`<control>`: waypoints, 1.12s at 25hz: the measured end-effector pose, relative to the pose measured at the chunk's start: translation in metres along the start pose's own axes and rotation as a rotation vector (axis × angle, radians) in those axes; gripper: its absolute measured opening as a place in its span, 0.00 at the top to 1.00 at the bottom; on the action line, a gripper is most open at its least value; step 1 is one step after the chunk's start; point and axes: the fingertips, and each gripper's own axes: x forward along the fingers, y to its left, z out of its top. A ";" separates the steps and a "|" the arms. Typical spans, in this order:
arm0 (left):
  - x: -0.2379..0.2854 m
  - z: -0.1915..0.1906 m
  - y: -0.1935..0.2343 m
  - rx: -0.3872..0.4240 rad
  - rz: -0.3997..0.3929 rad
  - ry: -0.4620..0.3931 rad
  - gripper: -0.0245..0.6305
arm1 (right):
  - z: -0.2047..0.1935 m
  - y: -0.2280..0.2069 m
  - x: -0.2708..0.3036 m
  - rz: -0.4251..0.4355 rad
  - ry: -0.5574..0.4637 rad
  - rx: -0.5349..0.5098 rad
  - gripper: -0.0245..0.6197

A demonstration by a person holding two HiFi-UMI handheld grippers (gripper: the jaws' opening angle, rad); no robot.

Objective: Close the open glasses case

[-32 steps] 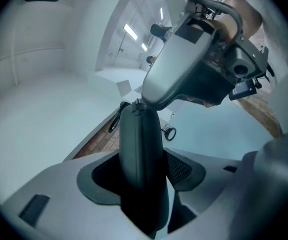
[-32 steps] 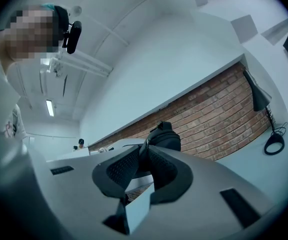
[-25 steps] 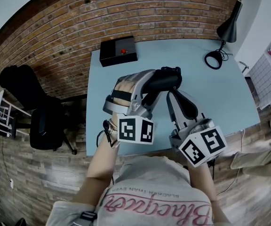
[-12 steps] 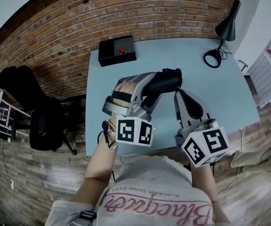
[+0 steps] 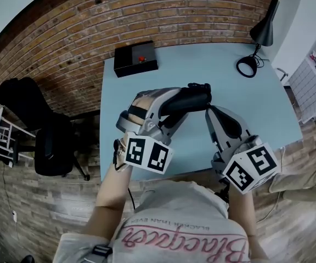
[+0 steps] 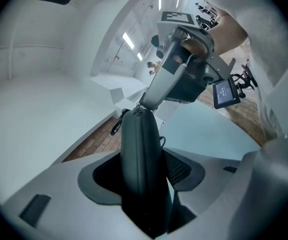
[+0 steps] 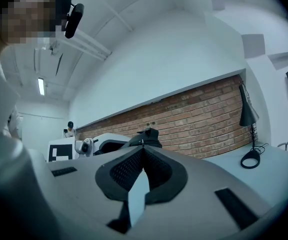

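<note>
Overall, a brick wall (image 5: 163, 15) is running behind the workspace and a wood-plank floor (image 5: 32, 201) is showing to the left and along the near edge. A light blue table (image 5: 202, 64) is filling the middle of the head view, and a black office chair (image 5: 54, 141) is standing off its left side. A black desk lamp (image 5: 263, 33) is sitting at the far right corner of the table, and a black box (image 5: 135, 59) bearing a red button (image 5: 142, 58) is resting at the far left corner. The glasses case (image 5: 193, 97) is being held in the air over the near part of the table, between the two grippers. It is presenting as a dark, rounded, oblong hard shell, standing on edge, with its halves appearing to lie together and a thin cord hanging at its far end. The left gripper (image 6: 144, 184) is clamping the case's body between its textured pads. The right gripper (image 7: 143, 146) is keeping its jaws pressed together, with their tips meeting the upper end of the case.
</note>
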 end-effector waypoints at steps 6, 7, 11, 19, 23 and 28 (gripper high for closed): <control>-0.010 0.011 -0.007 -0.066 -0.056 -0.101 0.57 | 0.003 -0.009 -0.007 -0.002 0.008 -0.025 0.93; -0.011 0.013 -0.007 -0.081 -0.065 -0.117 0.57 | 0.003 -0.010 -0.008 0.001 0.008 -0.028 0.93; -0.018 0.022 -0.010 -0.145 -0.102 -0.197 0.57 | 0.004 -0.013 -0.011 0.014 0.011 -0.046 0.93; -0.008 0.020 -0.007 -0.238 -0.097 -0.145 0.56 | 0.014 -0.003 -0.014 0.053 -0.030 -0.077 0.93; 0.003 0.012 -0.010 -0.247 -0.098 -0.069 0.56 | 0.012 0.008 -0.011 0.076 -0.036 -0.082 0.93; 0.012 0.006 -0.014 -0.259 -0.111 0.014 0.56 | 0.006 0.019 -0.007 0.094 0.002 -0.175 0.93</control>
